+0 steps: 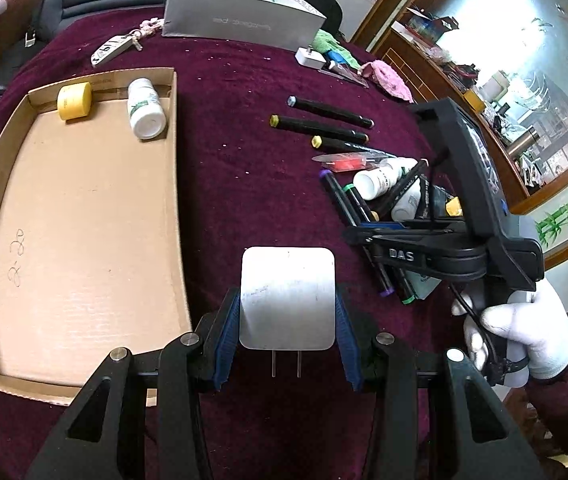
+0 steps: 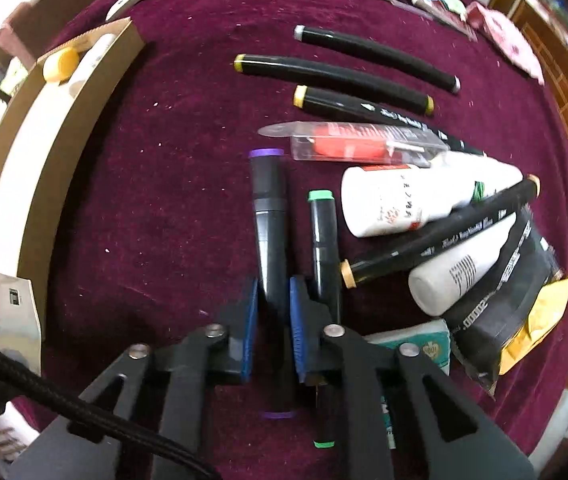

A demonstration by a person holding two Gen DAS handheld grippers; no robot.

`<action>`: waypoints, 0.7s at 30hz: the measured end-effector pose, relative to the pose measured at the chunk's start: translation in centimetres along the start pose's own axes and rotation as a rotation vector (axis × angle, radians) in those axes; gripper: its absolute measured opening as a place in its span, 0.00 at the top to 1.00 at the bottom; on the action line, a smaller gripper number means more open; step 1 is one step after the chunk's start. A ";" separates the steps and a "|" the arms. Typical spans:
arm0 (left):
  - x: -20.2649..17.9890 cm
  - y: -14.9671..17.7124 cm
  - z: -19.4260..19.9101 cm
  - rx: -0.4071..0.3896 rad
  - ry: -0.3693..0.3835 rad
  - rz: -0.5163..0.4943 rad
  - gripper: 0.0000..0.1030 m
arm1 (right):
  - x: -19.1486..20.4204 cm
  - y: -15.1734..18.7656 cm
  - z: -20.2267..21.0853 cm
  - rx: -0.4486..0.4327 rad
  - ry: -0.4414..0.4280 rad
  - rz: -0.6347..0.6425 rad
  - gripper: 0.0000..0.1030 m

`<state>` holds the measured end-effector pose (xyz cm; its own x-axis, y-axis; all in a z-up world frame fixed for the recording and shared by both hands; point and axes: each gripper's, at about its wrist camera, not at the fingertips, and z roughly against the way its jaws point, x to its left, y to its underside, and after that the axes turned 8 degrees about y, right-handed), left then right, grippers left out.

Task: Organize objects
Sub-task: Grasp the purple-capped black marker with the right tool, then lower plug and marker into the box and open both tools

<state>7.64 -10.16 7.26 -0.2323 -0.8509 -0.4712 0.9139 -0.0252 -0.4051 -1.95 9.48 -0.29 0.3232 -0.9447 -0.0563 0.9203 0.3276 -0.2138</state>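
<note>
The right tongs [image 2: 273,312] have closed on the black purple-capped marker [image 2: 269,216], which lies on the maroon-clothed counter [image 2: 156,200]. The left tongs [image 1: 287,342] grip a flat white plug adapter [image 1: 287,298], held beside the shallow cardboard tray [image 1: 180,184]. Only a yellow tape roll [image 1: 74,101] and a white pill bottle [image 1: 146,109] sit in the tray. Most of the work appears left: several markers, including the green-capped marker [image 2: 324,248], two white bottles [image 2: 404,200] and a black foil pouch [image 2: 500,300] remain outside it.
</note>
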 end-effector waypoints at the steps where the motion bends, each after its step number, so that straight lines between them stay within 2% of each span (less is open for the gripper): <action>1: 0.1 0.0 0.1 -0.002 -0.002 0.003 0.62 | -0.2 0.1 0.0 0.001 -0.002 -0.003 0.88; 3: 0.4 0.1 0.4 -0.007 -0.007 0.008 0.62 | -0.6 0.3 0.1 0.001 -0.026 -0.020 0.88; 12: 1.1 0.3 1.8 -0.021 -0.018 0.020 0.62 | -2.1 1.0 3.0 -0.035 -0.251 -0.113 0.88; 21: 2.3 0.0 3.9 -0.045 -0.038 0.031 0.62 | -0.2 1.5 6.7 -0.049 -0.399 -0.106 0.88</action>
<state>8.40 -14.14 9.22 -0.1909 -0.8700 -0.4546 0.9045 0.0240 -0.4257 0.80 10.30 5.93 0.2959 -0.8891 0.3492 0.9446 0.2182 -0.2450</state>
